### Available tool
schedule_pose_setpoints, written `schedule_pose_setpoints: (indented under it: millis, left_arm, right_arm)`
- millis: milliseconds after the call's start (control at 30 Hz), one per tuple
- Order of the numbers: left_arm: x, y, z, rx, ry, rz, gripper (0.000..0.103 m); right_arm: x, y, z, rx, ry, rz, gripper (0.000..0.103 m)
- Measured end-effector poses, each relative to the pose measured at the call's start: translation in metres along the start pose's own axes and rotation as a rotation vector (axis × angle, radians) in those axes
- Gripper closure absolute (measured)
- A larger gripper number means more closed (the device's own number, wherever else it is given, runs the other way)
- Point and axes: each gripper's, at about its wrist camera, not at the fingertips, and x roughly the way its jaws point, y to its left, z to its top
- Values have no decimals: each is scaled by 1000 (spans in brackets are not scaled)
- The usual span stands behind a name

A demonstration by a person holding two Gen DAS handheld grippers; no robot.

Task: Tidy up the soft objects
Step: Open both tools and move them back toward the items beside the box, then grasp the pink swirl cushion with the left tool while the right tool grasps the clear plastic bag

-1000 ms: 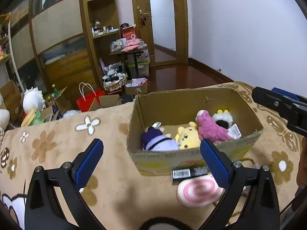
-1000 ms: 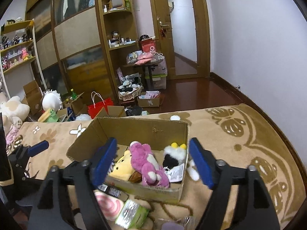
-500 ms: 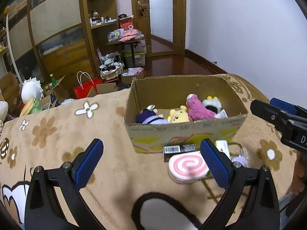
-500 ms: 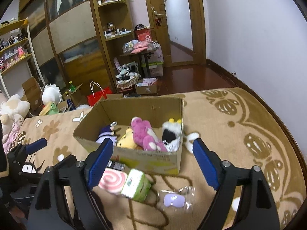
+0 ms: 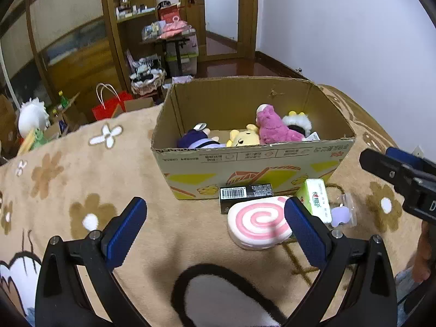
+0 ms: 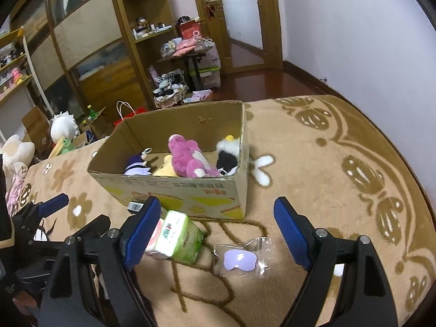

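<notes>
An open cardboard box (image 5: 253, 169) (image 6: 177, 188) stands on the patterned blanket and holds several plush toys: a pink one (image 5: 275, 130) (image 6: 188, 158), a yellow one (image 5: 244, 139), a purple one (image 5: 196, 141) and a black-and-white one (image 6: 229, 158). In front of the box lie a pink swirl cushion (image 5: 259, 224), a green tissue pack (image 5: 317, 200) (image 6: 179, 237), a black barcoded box (image 5: 245, 193) and a bagged purple item (image 6: 241, 260). My left gripper (image 5: 215, 226) is open and empty, near the swirl cushion. My right gripper (image 6: 216, 229) is open and empty, above the tissue pack and bag.
The brown flowered blanket (image 5: 81, 179) covers the bed. Beyond its far edge are a red bag (image 5: 111, 106), wooden shelves (image 6: 141, 41), plush toys (image 6: 64, 128) and a doorway (image 5: 220, 13). The white wall (image 6: 354, 27) is on the right.
Both grippers have pulled back from the box toward me and stayed open. The items in front of the box have come into fuller view.
</notes>
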Motion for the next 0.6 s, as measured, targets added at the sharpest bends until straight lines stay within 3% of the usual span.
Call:
schedule_pose_setpoints:
  millis: [300, 600]
  left_arm:
    - [25, 2, 1, -16, 56, -61, 3]
    - [44, -15, -6, 43, 125, -123, 3]
  right_arm:
    - [26, -14, -7, 56, 74, -17, 14]
    - [54, -26, -20, 119, 165, -30, 14]
